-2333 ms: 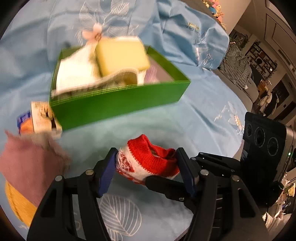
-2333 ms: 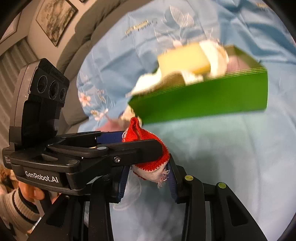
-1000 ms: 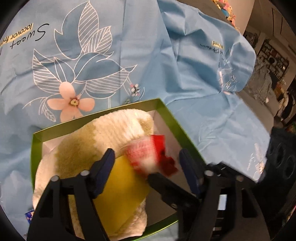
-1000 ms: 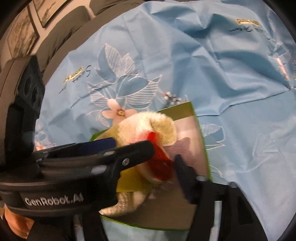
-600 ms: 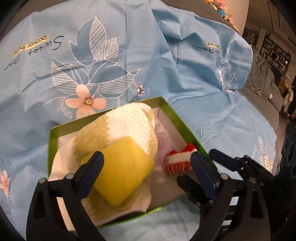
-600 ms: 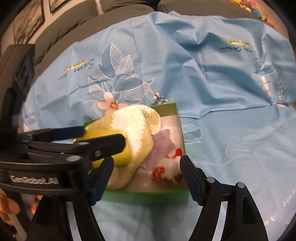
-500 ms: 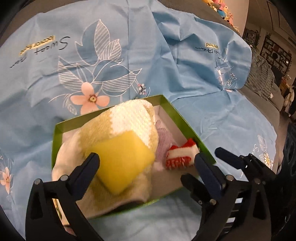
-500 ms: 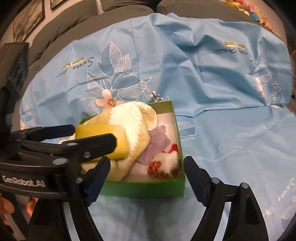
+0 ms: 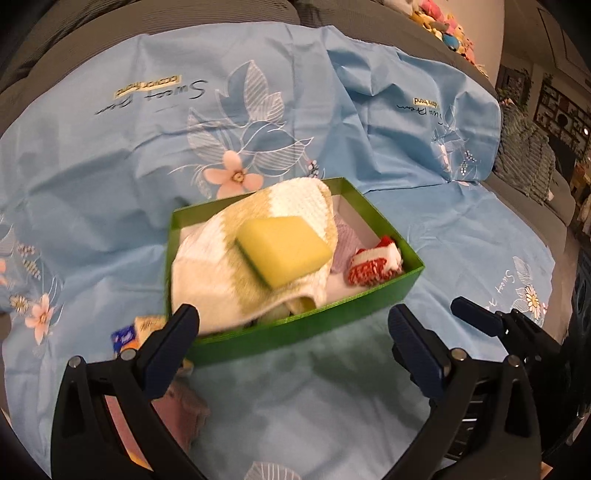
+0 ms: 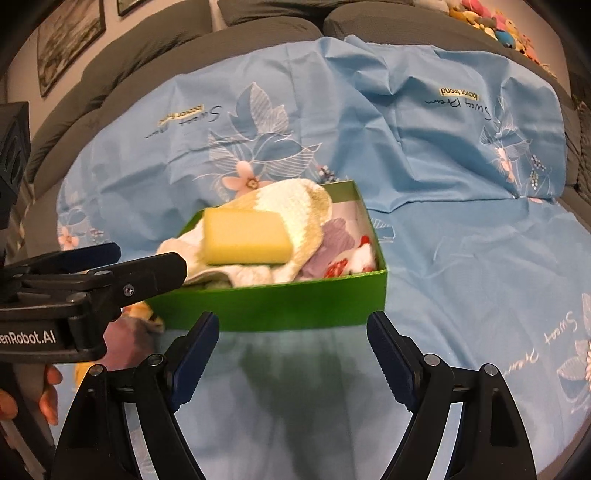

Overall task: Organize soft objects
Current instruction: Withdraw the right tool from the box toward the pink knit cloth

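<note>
A green box [image 9: 295, 332] stands on the blue flowered sheet [image 9: 110, 184]. Inside it a yellow sponge [image 9: 282, 251] rests on a cream towel [image 9: 207, 273]. A lilac cloth [image 9: 345, 243] and the red and white knitted sock [image 9: 373, 267] lie at the box's right end. My left gripper [image 9: 293, 325] is open and empty, just in front of the box's near wall. My right gripper [image 10: 293, 332] is also open and empty, facing the same wall [image 10: 295, 302]. The sock [image 10: 347, 264] shows over the rim beside the sponge [image 10: 245, 240].
A small blue and orange packet [image 9: 127, 338] lies left of the box, with a pink soft thing [image 9: 177, 406] under my left finger. Grey sofa cushions [image 10: 258, 22] rise behind the sheet. A hand [image 10: 22, 402] holds the left gripper.
The sock was let go into the box's right end. Both grippers opened wider and drew back from over the box to in front of its near wall.
</note>
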Tool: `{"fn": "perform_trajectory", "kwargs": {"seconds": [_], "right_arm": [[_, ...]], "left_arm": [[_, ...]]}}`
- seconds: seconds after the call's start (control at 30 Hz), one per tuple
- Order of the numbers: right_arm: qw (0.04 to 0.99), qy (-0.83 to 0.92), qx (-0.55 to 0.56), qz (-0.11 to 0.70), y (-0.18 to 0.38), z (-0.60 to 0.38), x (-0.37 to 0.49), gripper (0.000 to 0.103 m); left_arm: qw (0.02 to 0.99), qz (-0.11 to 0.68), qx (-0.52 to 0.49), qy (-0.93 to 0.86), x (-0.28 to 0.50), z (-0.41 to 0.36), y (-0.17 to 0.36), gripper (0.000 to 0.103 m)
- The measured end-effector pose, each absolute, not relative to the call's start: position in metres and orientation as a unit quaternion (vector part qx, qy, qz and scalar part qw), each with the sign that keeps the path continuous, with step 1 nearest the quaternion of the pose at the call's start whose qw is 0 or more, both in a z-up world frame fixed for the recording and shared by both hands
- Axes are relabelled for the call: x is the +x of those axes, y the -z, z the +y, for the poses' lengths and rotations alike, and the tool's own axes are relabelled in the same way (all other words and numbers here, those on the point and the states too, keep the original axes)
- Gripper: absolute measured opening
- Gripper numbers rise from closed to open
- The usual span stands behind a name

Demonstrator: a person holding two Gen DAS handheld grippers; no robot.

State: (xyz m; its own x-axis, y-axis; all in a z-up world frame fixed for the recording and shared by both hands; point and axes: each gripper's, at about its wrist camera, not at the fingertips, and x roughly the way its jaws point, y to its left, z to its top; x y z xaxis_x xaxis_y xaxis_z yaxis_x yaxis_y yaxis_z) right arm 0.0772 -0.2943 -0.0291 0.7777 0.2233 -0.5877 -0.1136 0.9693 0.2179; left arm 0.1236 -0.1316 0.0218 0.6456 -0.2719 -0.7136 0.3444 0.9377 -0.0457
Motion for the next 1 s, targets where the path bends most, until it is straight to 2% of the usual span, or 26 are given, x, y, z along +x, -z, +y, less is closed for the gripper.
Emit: {"fn": "perform_trajectory", "kwargs": {"seconds": [0.37,0.7,1.0], "right_arm": [[0.941,-0.103,0.074,0.314,0.014,-0.276,0.04,0.083],[0.929,-0.136,0.057,0.339,0.03,-0.248,0.023,0.084],[0.91,-0.214,0.029,0.353,0.052,-0.204,0.012,0.084]], "left_arm": [[0.911,0.38,0.008,0.159,0.077,-0.094,-0.034,0.102],[0.901,0.399,-0.007,0.167,0.038,-0.057,-0.012,0.102],[0.899,0.418,-0.076,0.101,0.027,0.032,0.008,0.102]]}}
